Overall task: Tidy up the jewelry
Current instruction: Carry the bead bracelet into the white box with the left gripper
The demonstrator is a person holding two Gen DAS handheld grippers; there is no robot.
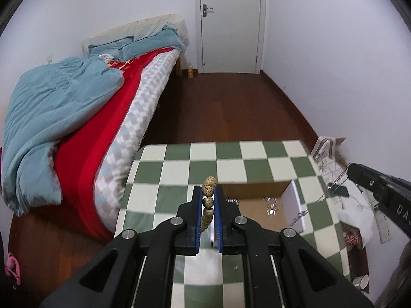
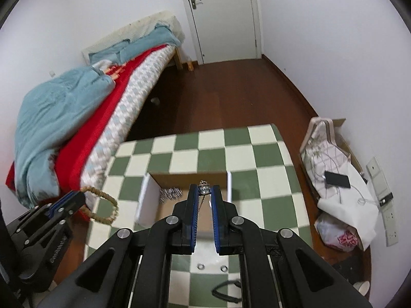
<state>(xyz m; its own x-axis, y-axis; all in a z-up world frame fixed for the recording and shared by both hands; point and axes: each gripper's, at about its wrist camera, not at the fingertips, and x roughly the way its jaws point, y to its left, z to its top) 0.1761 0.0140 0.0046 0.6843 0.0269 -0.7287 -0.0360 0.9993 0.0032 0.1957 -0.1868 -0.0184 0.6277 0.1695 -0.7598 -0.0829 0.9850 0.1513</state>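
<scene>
My left gripper [image 1: 208, 188] is shut on a tan beaded bracelet [image 1: 208, 200], held above the checkered table [image 1: 179, 164]. The bracelet also shows in the right wrist view [image 2: 104, 206], hanging as a loop from the left gripper [image 2: 77, 197]. My right gripper [image 2: 204, 190] is shut on a silver charm with a thin chain [image 2: 204, 189], above an open cardboard box [image 2: 185, 177]. In the left wrist view the box [image 1: 257, 188] holds silver jewelry [image 1: 272, 205], and the chain [image 1: 326, 195] hangs from the right gripper [image 1: 350, 172].
Two small silver rings [image 2: 212, 267] and a dark band [image 2: 226, 291] lie on the table near me. A bed [image 1: 90, 118] stands left of the table. A bag with a phone [image 2: 336, 179] sits on the floor at right. A door [image 1: 230, 23] is at the back.
</scene>
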